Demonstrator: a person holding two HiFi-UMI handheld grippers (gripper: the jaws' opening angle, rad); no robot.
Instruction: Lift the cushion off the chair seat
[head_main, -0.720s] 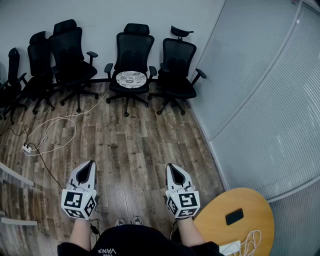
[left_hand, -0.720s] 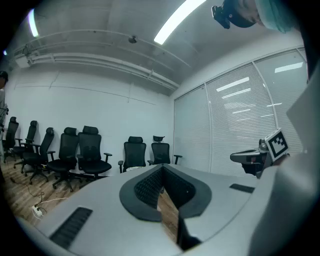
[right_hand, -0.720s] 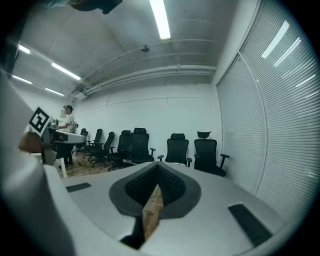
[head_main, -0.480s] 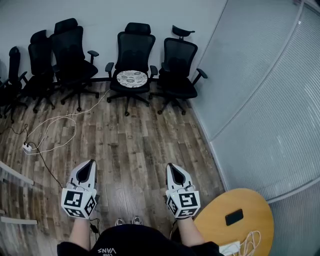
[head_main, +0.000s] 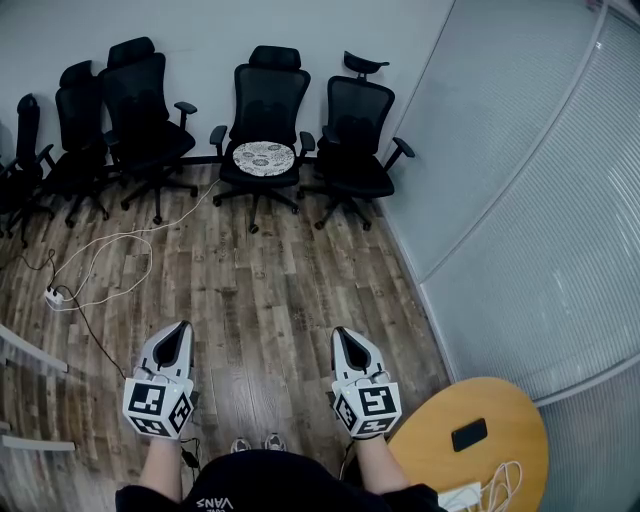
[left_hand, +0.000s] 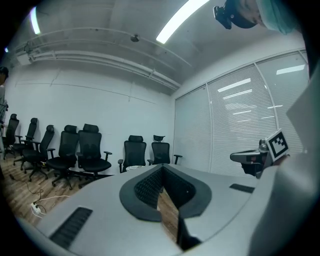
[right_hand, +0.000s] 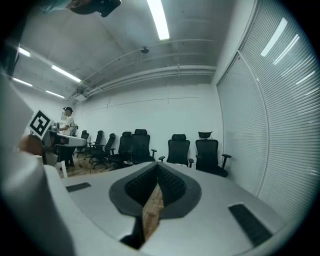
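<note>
At your right, a round wooden worktop carries a black phone. On the wood floor, a white cable loops toward a power strip.

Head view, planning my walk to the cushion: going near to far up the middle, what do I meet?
The person's shoes → wood floor → chair's wheeled base → cushion → chair's backrest → wall.

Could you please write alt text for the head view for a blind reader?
A round patterned cushion lies on a black office chair by the far wall, across a wooden floor. Nearer, the left claw and right claw are shut and empty, far short of it.
</note>
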